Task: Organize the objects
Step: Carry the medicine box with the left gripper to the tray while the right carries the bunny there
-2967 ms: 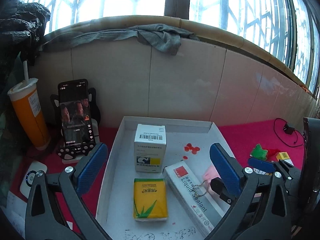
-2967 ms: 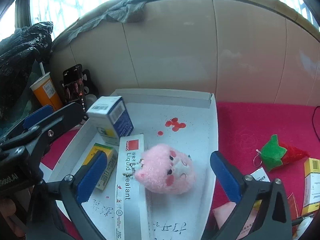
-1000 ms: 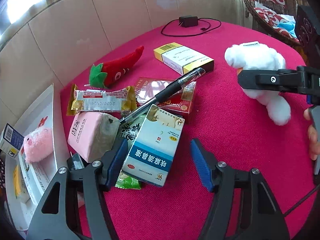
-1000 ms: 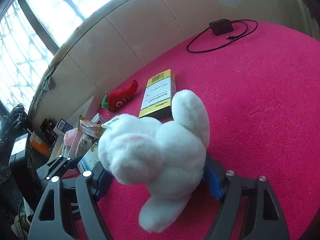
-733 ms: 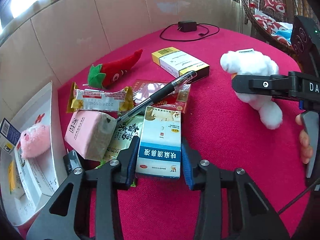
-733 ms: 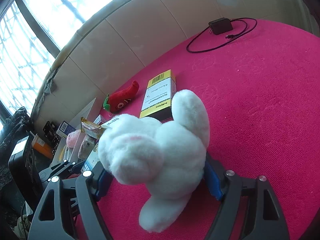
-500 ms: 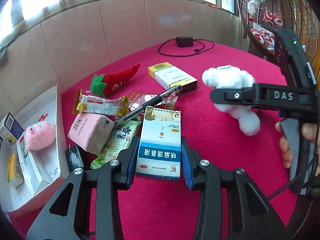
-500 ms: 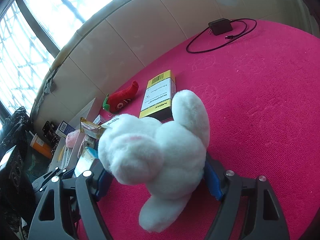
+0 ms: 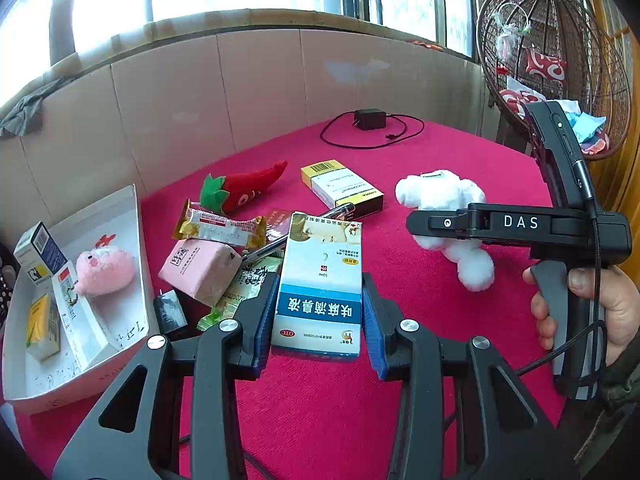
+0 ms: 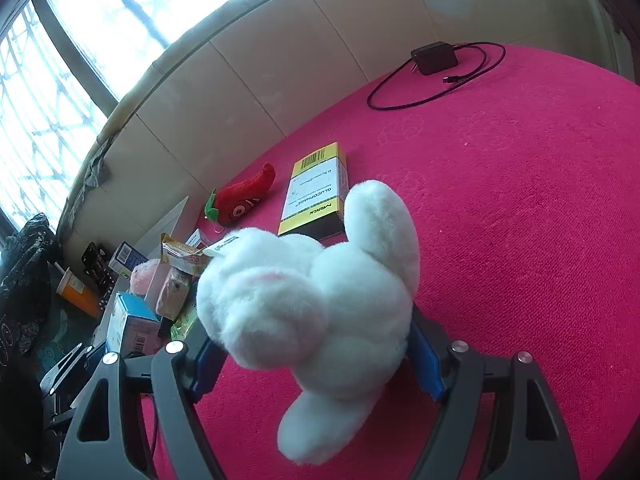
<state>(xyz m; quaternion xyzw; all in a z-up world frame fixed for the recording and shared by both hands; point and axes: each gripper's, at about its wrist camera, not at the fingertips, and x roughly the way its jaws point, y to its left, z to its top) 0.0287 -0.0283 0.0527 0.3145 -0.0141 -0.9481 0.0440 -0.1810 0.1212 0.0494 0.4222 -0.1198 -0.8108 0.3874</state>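
Your left tongs [image 9: 318, 314] grip a blue-and-white cardboard medicine box [image 9: 320, 280] above the red-clothed bench [image 9: 440, 152]; your right tongs [image 10: 316, 354] clasp a white plush rabbit [image 10: 312, 292]

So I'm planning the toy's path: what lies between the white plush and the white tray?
In the left wrist view, between white plush and tray: held blue box, pen, snack packets.

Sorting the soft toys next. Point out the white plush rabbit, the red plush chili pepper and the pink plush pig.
white plush rabbit [image 10: 320, 300]: right wrist view, middle of its body.
red plush chili pepper [image 9: 250, 188]: left wrist view, red body.
pink plush pig [image 9: 105, 270]: left wrist view, its round body.
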